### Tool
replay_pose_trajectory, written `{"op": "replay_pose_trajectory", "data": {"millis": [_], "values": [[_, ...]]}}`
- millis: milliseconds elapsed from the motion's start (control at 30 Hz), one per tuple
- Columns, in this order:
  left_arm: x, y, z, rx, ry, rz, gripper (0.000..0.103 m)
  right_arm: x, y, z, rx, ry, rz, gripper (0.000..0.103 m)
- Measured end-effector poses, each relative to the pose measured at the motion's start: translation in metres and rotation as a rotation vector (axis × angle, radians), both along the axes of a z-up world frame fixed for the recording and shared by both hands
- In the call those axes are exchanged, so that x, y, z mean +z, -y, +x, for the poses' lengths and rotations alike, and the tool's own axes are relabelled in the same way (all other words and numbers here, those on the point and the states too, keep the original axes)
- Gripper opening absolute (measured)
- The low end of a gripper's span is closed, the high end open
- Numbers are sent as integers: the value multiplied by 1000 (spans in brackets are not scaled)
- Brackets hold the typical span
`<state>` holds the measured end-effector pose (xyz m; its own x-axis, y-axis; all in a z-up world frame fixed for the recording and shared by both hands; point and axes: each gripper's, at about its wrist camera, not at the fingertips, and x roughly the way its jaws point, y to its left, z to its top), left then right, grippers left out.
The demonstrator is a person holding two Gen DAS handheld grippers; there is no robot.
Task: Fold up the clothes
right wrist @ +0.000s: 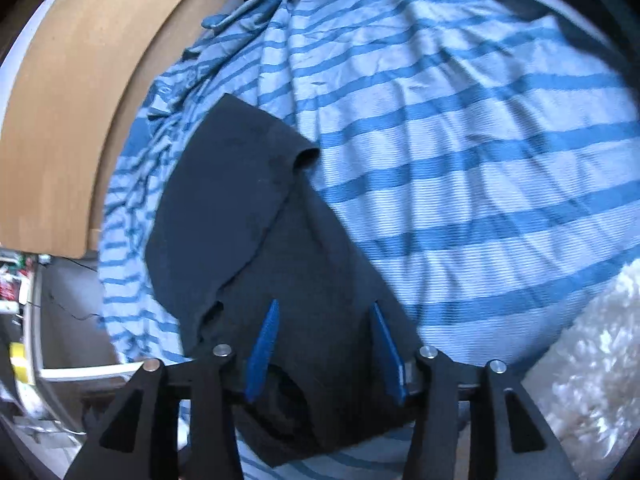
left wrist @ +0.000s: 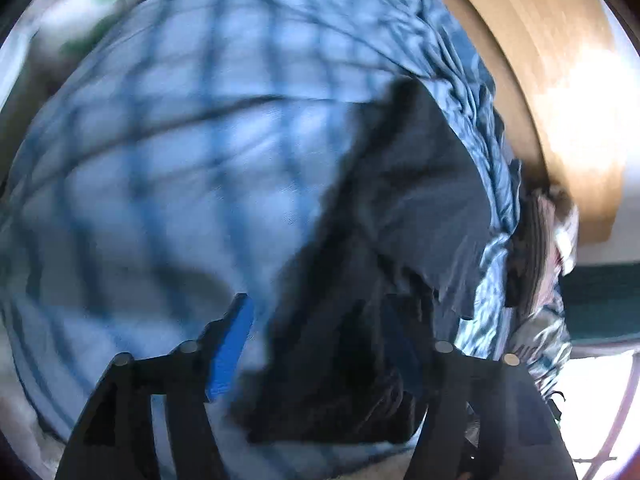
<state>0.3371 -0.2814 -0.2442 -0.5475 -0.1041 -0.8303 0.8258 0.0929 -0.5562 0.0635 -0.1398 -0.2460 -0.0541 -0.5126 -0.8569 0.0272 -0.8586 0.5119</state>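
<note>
Dark shirt [right wrist: 256,216] lies on blue striped sheet [right wrist: 460,152], near wooden board [right wrist: 72,120] at left. Right gripper [right wrist: 324,344] over shirt's near part, jaws apart, pads clear of cloth. Left gripper [left wrist: 320,344] blurred, jaws apart over shirt [left wrist: 400,200], gripping nothing.

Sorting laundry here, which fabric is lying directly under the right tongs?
The plain dark navy garment, not the blue striped sheet spread beneath it.
</note>
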Motion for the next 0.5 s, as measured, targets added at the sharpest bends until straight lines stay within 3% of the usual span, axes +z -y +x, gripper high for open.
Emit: {"op": "replay_pose_trajectory", "data": {"millis": [67, 167, 367, 433, 500], "values": [[-6, -14, 15, 36, 4, 37, 66, 1, -2, 1, 21, -6, 50, 63], [-17, -29, 27, 70, 9, 95, 66, 0, -5, 3, 52, 1, 107, 64], [-28, -43, 21, 46, 4, 133, 66, -22, 11, 1, 216, 92, 188, 87], [-29, -45, 18, 43, 26, 118, 66, -27, 15, 4, 262, 84, 187, 89], [-30, -48, 16, 31, 13, 127, 51, -26, 11, 4, 249, 68, 154, 82]]}}
